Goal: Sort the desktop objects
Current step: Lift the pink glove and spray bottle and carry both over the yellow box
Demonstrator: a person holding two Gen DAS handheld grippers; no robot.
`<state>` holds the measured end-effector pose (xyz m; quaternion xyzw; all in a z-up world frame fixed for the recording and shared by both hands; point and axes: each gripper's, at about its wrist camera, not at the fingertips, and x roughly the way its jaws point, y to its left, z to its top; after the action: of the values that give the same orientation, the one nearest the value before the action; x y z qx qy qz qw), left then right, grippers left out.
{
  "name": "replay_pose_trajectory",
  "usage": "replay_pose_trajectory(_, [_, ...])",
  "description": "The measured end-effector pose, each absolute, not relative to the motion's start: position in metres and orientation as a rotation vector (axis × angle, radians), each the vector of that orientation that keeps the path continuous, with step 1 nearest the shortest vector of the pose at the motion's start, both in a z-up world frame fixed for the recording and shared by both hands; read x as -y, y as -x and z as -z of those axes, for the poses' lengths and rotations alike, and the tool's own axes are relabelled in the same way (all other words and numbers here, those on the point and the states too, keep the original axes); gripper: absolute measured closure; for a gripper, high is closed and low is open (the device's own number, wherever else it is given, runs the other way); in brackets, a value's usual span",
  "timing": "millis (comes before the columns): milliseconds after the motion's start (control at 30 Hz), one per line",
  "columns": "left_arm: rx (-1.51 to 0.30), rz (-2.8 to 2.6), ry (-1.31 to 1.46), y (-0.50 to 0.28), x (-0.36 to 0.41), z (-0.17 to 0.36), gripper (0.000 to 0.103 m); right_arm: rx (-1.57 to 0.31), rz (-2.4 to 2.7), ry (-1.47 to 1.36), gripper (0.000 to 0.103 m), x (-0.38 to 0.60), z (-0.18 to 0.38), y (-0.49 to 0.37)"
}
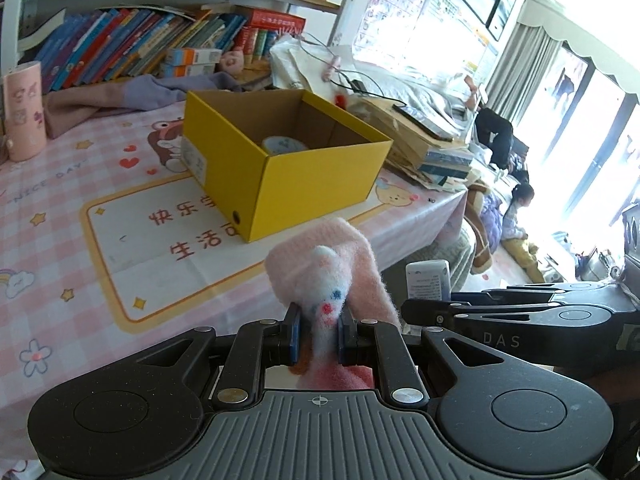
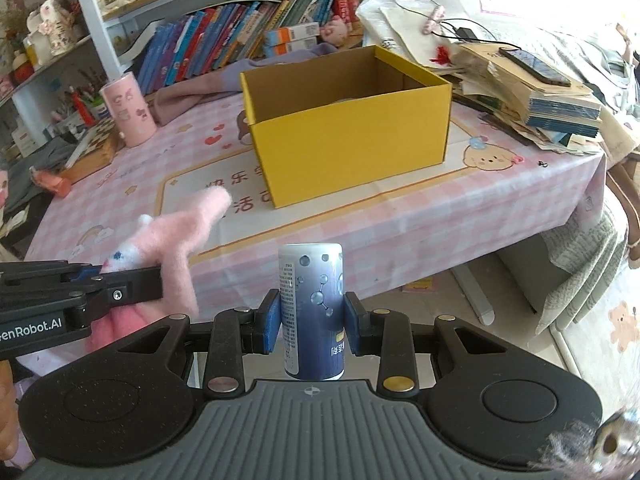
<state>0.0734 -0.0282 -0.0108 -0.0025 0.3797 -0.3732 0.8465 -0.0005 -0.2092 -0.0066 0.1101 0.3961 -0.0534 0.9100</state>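
Observation:
My left gripper (image 1: 318,334) is shut on a pink fluffy glove (image 1: 332,276) with a white animal face, held above the table's front edge. It also shows in the right wrist view (image 2: 180,236) at the left. My right gripper (image 2: 311,326) is shut on a blue and white can (image 2: 312,312), held upright off the table's front. The can's top (image 1: 427,280) shows at the right in the left wrist view. An open yellow cardboard box (image 1: 304,176) (image 2: 352,152) stands on the pink checked tablecloth (image 1: 80,240). A round tin (image 1: 284,145) lies inside it.
A pink cylinder holder (image 2: 128,108) stands at the table's left. Books fill the shelf (image 2: 224,32) behind. A purple cloth (image 1: 120,100) lies behind the box. A paper stack with a phone (image 2: 536,64) sits at the right. A child (image 1: 516,216) sits on the floor at the right.

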Motion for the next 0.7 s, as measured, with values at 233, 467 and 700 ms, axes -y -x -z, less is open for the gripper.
replay_pose_trajectory(233, [-0.797, 0.802, -0.026, -0.078, 0.049, 0.01, 0.088, -0.812, 0.119, -0.238, 0.073, 0.226, 0.006, -0.004])
replay_pose_trajectory(467, [-0.772, 0.797, -0.029, -0.087, 0.065, 0.003, 0.088, -0.793, 0.117, -0.256, 0.073, 0.245, 0.004, -0.014])
replay_pose_trajectory(700, [-0.7, 0.774, -0.005, -0.104, 0.084, -0.013, 0.088, -0.746, 0.097, -0.257, 0.073, 0.267, -0.004, -0.038])
